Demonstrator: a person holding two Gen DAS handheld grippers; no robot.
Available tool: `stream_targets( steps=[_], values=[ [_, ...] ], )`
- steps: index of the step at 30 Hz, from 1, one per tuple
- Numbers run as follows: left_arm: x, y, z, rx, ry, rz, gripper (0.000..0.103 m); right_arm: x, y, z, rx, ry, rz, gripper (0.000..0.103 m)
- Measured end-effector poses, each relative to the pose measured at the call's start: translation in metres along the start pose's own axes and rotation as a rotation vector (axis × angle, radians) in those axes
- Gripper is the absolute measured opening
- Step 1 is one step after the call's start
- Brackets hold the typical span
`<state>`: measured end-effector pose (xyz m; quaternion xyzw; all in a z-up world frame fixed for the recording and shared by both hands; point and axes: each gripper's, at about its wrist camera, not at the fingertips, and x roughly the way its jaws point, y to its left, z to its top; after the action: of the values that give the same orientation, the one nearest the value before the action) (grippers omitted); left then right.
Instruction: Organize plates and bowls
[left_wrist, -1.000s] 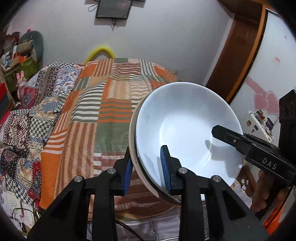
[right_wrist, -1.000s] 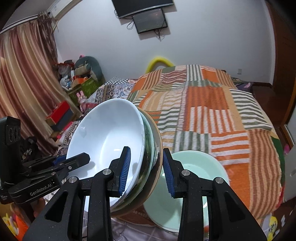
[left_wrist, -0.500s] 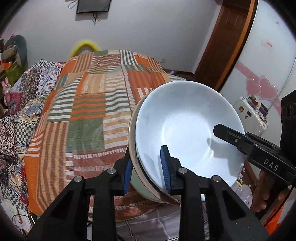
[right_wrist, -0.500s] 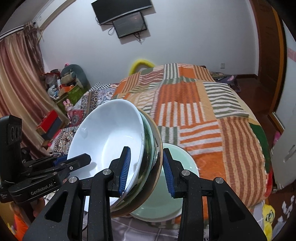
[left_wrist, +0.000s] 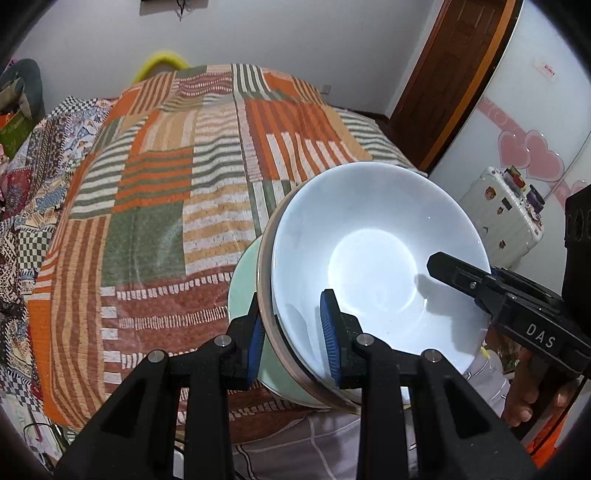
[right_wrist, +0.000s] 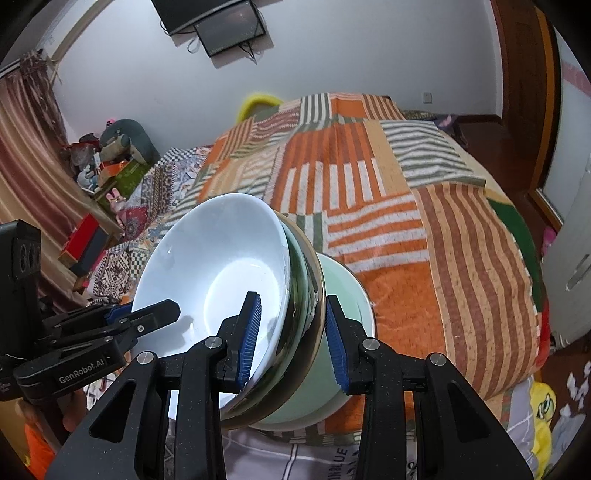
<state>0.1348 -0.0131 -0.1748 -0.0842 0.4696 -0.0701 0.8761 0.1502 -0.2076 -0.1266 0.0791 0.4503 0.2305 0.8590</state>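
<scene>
Two grippers are in view, each clamped on the rim of one tilted stack of dishes. The left gripper (left_wrist: 293, 330) has one blue pad inside the white bowl (left_wrist: 373, 258) and the other against the back of the stack; the right gripper (right_wrist: 293, 332) grips the opposite edge the same way. Counted from the front, the stack holds one white bowl, one dark green dish (right_wrist: 301, 280) behind it, and one tan-rimmed plate (right_wrist: 319, 291) at the back; whether anything thinner sits between them cannot be told from these angles. One pale green plate (right_wrist: 347, 295) lies just behind and below the held stack, on the near edge of the bed. It is partly hidden by the stack. Beyond it spreads one striped orange patchwork blanket (right_wrist: 424, 206), with a screen (right_wrist: 229, 31) on the far wall.
</scene>
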Motion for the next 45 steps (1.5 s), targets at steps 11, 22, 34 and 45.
stream_targets(
  steps=[11,22,34,45],
  values=[
    [0.028,0.009,0.000,-0.014,0.056,0.012,0.029,0.024,-0.008,-0.003,0.018,0.063,0.000,0.032],
    [0.039,0.013,-0.002,-0.024,0.078,0.017,0.029,0.035,-0.013,-0.005,0.026,0.085,0.006,0.032],
    [0.035,0.020,-0.009,-0.063,0.058,-0.004,0.031,0.036,-0.014,-0.007,0.009,0.092,0.030,0.034],
    [-0.047,-0.001,-0.005,0.021,-0.171,0.039,0.035,-0.023,-0.001,-0.002,-0.065,-0.044,-0.026,0.045]
  ],
)
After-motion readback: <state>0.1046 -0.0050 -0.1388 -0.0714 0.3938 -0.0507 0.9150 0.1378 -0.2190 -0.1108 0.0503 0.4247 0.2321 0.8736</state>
